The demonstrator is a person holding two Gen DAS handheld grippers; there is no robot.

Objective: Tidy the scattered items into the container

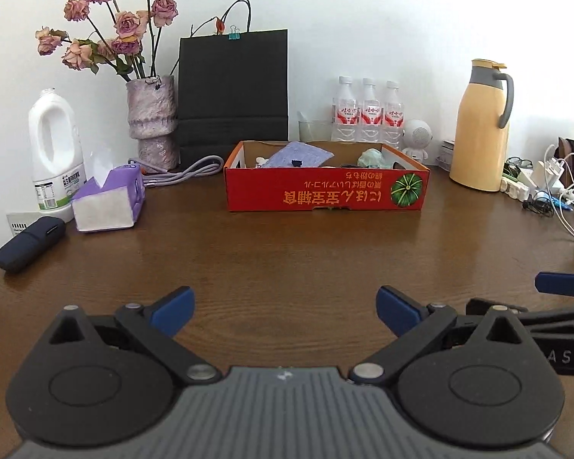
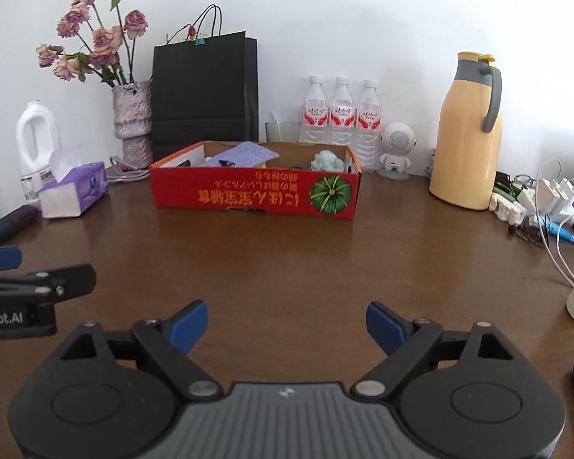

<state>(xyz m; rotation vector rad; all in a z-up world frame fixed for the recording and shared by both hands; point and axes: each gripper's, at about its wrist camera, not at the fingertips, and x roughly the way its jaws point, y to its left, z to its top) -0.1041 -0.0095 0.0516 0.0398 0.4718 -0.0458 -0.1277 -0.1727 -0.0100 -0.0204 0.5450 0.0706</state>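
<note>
Jaws wide on both grippers, red box (image 1: 325, 187) holding purple cloth (image 1: 300, 155), green wad (image 1: 370, 158)

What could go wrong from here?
1. The red box already holds a purple cloth propped on other things; adding more could spill it.
2. The cables lie tangled by the yellow jug; pulling one may drag the rest.
3. Both hand-held grippers, left and right, are open and close together; they could collide.

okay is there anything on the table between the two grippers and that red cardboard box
Nothing visible. Only bare brown wooden table lies between the open left gripper, the open right gripper and the red cardboard box.
</note>
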